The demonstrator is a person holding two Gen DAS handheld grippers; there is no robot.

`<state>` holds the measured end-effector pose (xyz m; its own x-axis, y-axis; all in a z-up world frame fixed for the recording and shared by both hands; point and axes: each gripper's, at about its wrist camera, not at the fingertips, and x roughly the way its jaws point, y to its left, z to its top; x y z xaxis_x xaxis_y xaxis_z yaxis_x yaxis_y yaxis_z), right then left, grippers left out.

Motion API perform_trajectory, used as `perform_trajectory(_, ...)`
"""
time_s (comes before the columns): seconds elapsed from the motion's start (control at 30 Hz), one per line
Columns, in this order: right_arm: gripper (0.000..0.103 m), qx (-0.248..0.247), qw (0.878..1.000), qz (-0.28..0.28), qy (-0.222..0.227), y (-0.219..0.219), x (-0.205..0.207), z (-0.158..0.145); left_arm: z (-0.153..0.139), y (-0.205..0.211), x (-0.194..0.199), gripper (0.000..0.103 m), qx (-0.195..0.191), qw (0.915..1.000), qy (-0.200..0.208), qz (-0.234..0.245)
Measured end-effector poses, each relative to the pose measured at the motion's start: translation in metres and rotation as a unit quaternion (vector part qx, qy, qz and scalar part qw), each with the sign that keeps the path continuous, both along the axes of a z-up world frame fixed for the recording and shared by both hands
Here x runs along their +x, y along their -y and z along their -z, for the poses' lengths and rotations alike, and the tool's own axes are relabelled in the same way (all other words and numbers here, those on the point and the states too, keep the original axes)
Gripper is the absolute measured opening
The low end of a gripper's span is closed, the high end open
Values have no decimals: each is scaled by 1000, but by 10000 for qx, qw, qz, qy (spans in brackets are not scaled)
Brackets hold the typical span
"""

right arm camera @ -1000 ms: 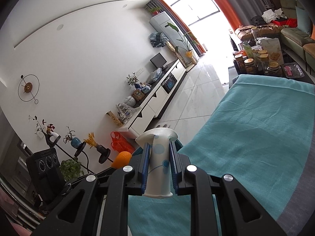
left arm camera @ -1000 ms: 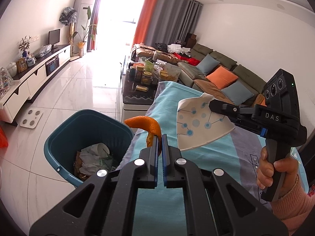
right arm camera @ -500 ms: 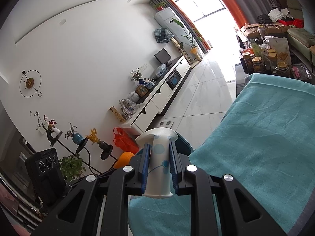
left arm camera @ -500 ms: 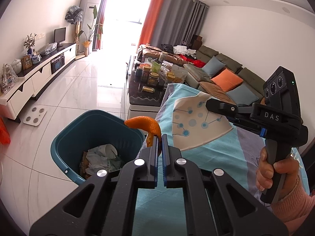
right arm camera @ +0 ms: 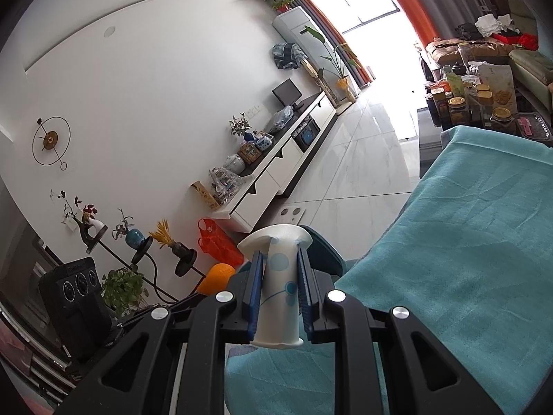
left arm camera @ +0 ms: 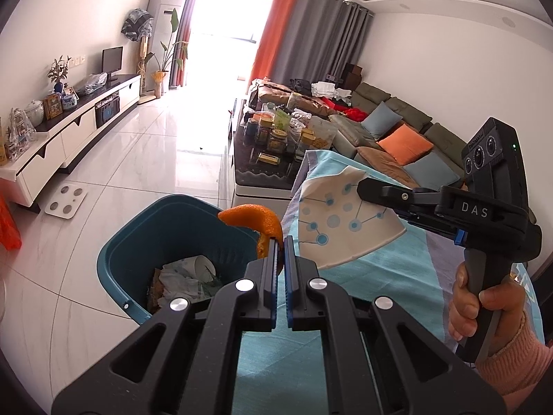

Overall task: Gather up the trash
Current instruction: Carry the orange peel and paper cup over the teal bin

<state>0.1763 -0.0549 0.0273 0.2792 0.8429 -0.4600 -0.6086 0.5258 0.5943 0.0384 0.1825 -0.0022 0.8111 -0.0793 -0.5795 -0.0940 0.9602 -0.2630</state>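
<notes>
Bright daylight, pouring in through the window (left arm camera: 221,17) at the far end and blown out to pure white there, with glare spilling down the glossy floor tiles (left arm camera: 166,145). Strong fisheye bending and black vignette at all corners in both views. Sharp throughout; soft shadow only under each hand-held gripper on the teal cloth (right arm camera: 484,242).

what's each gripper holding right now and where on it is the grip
The left gripper pinches a curled orange peel by its lower end. The right gripper squeezes a flattened white paper cup with blue dots across its side walls.
</notes>
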Motion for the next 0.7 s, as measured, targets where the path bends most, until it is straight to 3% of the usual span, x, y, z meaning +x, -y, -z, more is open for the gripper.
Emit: perform_trajectory(0.7, 18, -207, 9997, -138, -48, -39, 3, 2, 11, -17, 13, 4, -21, 9995, -199, -233)
